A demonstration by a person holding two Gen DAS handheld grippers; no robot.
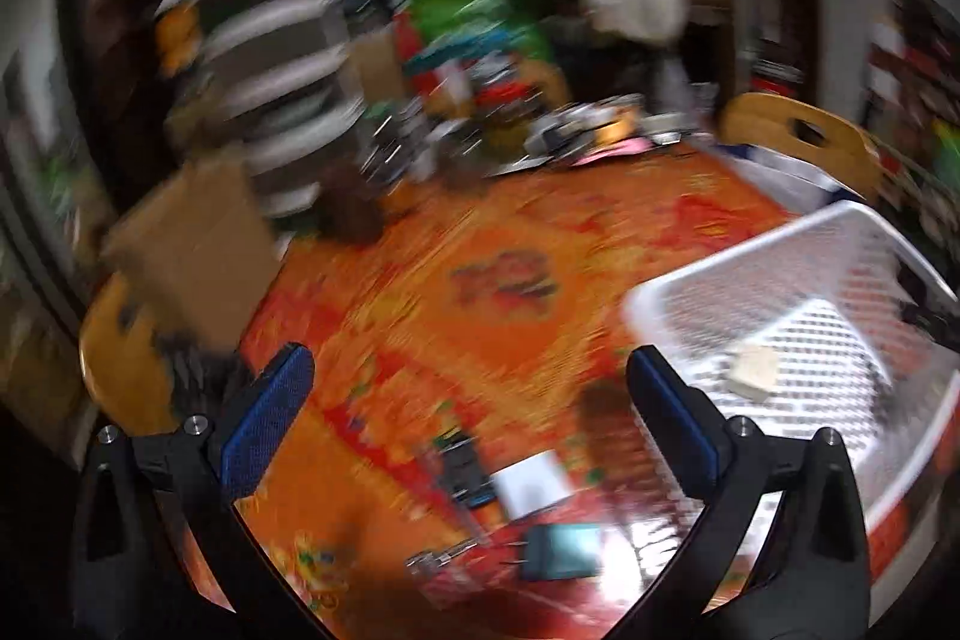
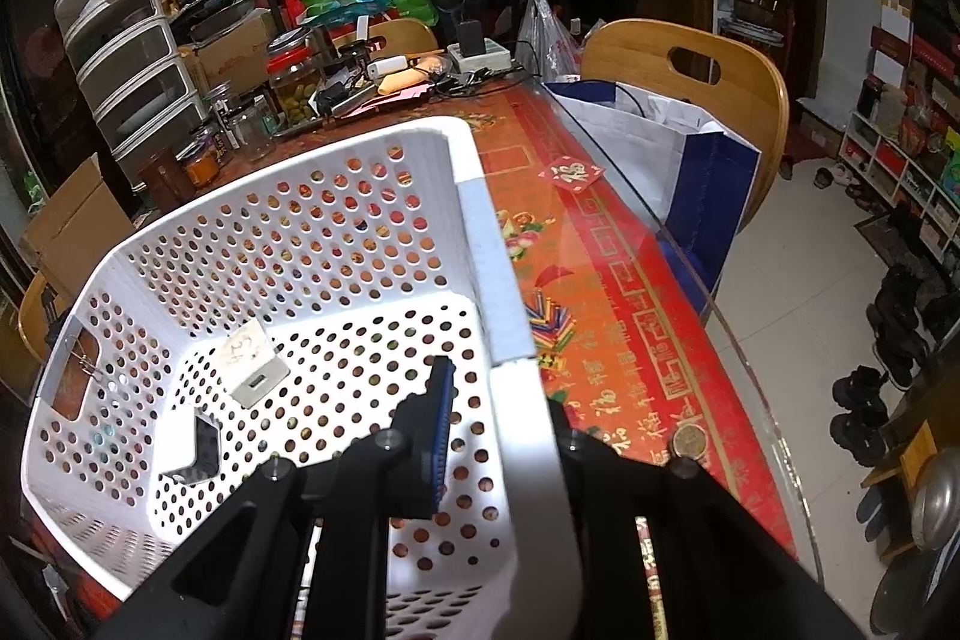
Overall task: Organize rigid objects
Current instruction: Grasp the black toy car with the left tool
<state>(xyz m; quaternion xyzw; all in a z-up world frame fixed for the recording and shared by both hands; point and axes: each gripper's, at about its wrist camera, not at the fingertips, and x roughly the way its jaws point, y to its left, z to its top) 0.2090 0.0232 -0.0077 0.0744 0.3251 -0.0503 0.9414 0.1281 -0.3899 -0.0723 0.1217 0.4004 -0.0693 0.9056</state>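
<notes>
The left wrist view is motion-blurred. My left gripper (image 1: 468, 364) stands wide open above the orange tablecloth, with nothing between its blue pads. Below it lie a white block (image 1: 531, 481), a small black item (image 1: 465, 466) and a dark teal plug (image 1: 561, 550). The white perforated basket (image 1: 720, 256) sits to its right. My right gripper (image 2: 504, 400) is shut on the right wall of the basket (image 2: 480, 232), one finger inside and the other hidden outside. Inside the basket lie a white charger (image 2: 255, 364) and a black angular piece (image 2: 201, 451).
Jars (image 2: 294, 82), cables and clutter crowd the table's far end. A drawer tower (image 2: 126, 58) and a cardboard box (image 2: 72, 220) stand at the left. A wooden chair (image 2: 684, 70) holding a white and blue bag (image 2: 660, 148) is beside the glass table edge (image 2: 690, 250).
</notes>
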